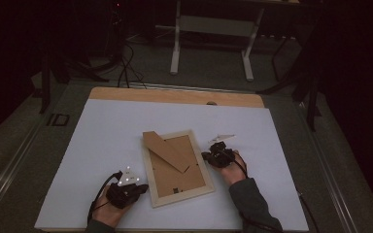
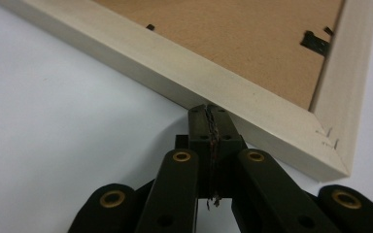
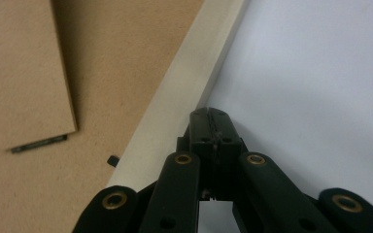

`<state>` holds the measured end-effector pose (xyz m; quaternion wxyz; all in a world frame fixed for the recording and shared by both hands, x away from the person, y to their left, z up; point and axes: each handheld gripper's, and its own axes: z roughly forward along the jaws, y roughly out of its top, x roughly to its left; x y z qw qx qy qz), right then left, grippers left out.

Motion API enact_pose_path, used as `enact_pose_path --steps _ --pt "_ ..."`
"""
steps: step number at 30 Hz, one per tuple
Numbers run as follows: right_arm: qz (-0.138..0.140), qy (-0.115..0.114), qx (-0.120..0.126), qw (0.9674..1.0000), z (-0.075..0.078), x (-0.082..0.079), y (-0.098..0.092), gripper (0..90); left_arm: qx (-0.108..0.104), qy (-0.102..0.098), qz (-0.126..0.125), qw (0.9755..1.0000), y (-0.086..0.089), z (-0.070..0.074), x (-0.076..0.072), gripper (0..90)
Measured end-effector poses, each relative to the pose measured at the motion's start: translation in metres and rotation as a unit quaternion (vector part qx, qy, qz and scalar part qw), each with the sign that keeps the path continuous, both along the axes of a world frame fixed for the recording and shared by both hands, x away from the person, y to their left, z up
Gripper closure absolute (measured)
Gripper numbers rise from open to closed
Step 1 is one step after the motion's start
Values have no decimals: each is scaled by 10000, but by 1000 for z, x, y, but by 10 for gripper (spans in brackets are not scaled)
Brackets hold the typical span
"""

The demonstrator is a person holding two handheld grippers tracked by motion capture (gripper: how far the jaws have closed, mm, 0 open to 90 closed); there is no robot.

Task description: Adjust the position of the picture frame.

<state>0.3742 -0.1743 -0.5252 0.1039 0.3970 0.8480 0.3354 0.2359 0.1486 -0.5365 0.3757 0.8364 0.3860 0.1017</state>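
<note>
High view overhead, far; both tongs views close, sharing frame (image 1: 177,167).

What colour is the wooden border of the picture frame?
The picture frame has a pale cream, unpainted-looking wood border; the left gripper view shows it best.

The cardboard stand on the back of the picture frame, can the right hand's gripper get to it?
Probably yes. The right gripper sits at the frame's right edge, fingers shut, and the stand lies flat just across the backing with nothing lying between. It would only need to lift over the wooden rim.
</note>
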Motion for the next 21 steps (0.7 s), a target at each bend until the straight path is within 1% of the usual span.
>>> enact_pose_path --steps 3,7,10,16,21 --pt "25 11 -65 10000 1 10 3 899 -11 -7 -28 10000 -5 0 0 900" --pt "11 18 -176 9998 3 18 7 899 -5 -24 -108 9999 -12 0 -1 900" --pt "-43 25 -184 9998 3 25 9 899 -7 -49 -163 9999 -18 -1 -2 900" --pt "-95 52 -219 9997 3 34 11 899 -40 -74 -353 9993 -32 -1 -4 900" --pt "-70 -42 -378 9993 4 38 13 899 -84 -75 -449 9989 -39 -2 -4 900"
